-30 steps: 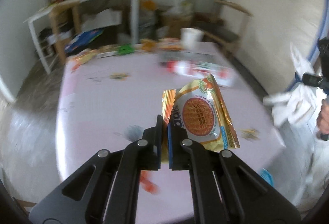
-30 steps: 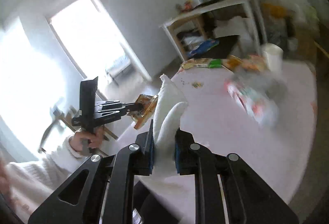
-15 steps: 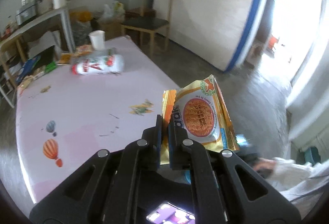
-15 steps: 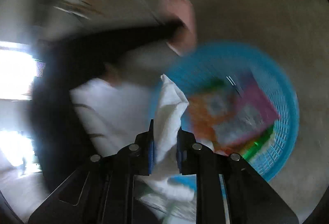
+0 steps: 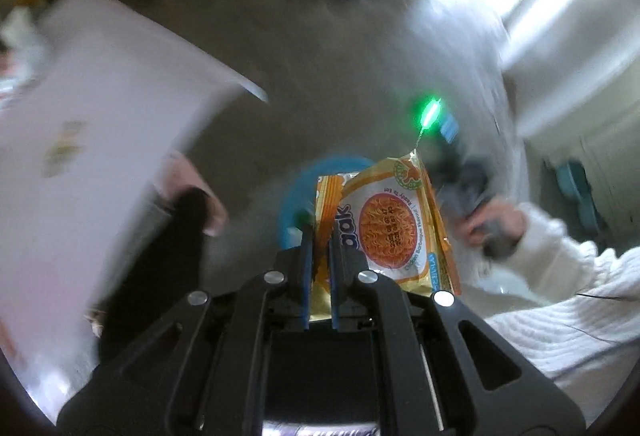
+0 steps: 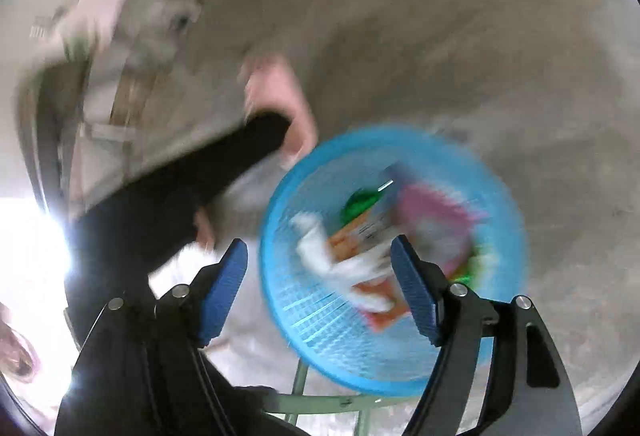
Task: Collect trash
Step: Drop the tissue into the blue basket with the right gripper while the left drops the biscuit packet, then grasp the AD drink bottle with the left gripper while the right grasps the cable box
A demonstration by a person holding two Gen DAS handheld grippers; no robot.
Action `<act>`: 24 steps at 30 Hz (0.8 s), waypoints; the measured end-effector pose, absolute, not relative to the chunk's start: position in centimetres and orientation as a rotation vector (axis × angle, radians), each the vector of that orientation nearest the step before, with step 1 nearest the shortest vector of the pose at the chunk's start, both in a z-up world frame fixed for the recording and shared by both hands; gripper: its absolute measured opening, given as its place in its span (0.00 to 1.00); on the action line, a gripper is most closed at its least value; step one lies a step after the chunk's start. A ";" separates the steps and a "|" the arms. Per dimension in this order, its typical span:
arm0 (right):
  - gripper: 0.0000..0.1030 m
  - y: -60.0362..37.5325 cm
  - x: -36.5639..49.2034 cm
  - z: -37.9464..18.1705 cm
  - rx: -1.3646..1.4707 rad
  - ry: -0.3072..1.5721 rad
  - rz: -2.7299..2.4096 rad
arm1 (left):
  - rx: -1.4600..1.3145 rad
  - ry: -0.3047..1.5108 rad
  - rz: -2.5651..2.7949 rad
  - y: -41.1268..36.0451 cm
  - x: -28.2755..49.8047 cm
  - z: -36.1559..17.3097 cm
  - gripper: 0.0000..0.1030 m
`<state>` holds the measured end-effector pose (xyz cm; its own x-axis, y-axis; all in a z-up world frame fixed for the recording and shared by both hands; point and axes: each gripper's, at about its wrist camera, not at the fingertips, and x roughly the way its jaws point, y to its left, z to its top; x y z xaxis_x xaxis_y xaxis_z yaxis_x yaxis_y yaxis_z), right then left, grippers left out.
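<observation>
My left gripper (image 5: 318, 236) is shut on the left edge of a yellow and orange instant noodle packet (image 5: 388, 232), which stands up over the blurred blue basket (image 5: 296, 187) on the floor. The right gripper (image 6: 318, 246) points down over the blue mesh basket (image 6: 320, 328), and its jaws are opening wide with nothing pressed between the blue pads (image 6: 224, 288). A crumpled white tissue (image 6: 360, 272) lies loose inside the basket on top of an orange wrapper (image 6: 344, 242), a pink wrapper (image 6: 436, 220) and something green (image 6: 360, 203).
The pink table top (image 5: 100, 115) fills the left of the left wrist view. A person's black trouser leg (image 6: 192, 187) and foot (image 6: 280, 103) stand beside the basket. A white sleeve (image 5: 560, 276) is on the right. Grey concrete floor (image 6: 480, 35) surrounds the basket.
Both grippers swung from the table down to the floor basket. The right gripper opened and the white tissue dropped into the basket. The left gripper still holds the noodle packet.
</observation>
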<state>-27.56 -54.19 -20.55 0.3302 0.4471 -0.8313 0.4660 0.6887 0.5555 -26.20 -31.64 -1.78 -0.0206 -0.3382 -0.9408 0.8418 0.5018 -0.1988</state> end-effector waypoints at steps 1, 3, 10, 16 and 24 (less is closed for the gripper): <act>0.73 -55.5 -28.2 -20.2 0.874 1.283 -0.074 | 0.549 1.307 -1.044 -33.5 -26.4 -4.0 0.09; 0.73 -58.5 -29.8 -19.7 0.856 1.283 -0.178 | 0.655 1.353 -1.087 -37.1 -27.2 -8.5 0.09; 0.73 -59.8 -32.3 -17.0 0.851 1.242 -0.235 | 0.903 1.515 -1.046 -43.4 -29.3 -19.9 0.27; 0.73 -58.5 -31.9 -14.0 0.794 1.246 -0.178 | 0.781 1.381 -1.097 -41.1 -28.8 -12.9 0.44; 0.73 -52.8 -23.4 -4.2 0.588 1.100 0.063 | 0.331 1.092 -0.995 -27.1 -21.7 6.6 0.62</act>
